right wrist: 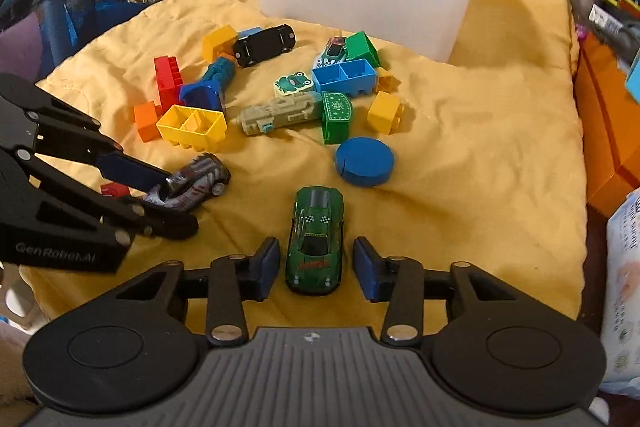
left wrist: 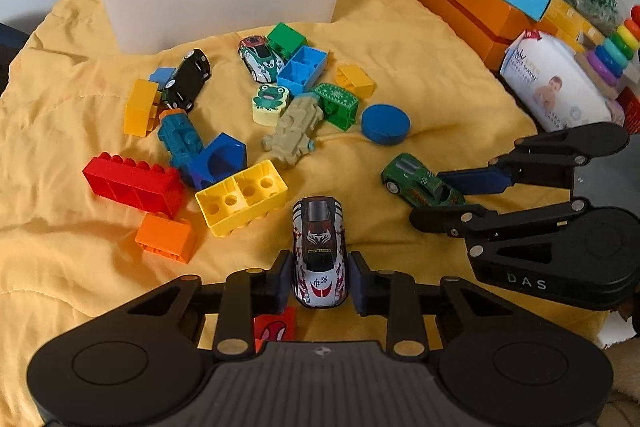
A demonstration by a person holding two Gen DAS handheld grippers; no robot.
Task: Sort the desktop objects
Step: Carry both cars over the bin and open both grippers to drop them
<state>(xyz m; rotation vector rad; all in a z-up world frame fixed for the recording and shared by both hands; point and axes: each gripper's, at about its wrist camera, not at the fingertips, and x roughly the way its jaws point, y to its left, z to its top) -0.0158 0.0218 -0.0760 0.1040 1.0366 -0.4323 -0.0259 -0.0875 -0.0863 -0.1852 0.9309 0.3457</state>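
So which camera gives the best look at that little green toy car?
The right wrist view: the green car sits centred between the right claw fingers, roof and bonnet fully visible. The left wrist view shows it smaller, off to the side, partly hidden by that claw.

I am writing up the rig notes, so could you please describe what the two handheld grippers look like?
Both are matte black plastic with linkage arms joined by silver rivets, dark blue finger pads, round black side housings and a grey ribbed centre plate bearing a small round emblem. The left gripper reads "GenRobot.AI" on its side; the right gripper reads "DAS". No cables or sleeves show.
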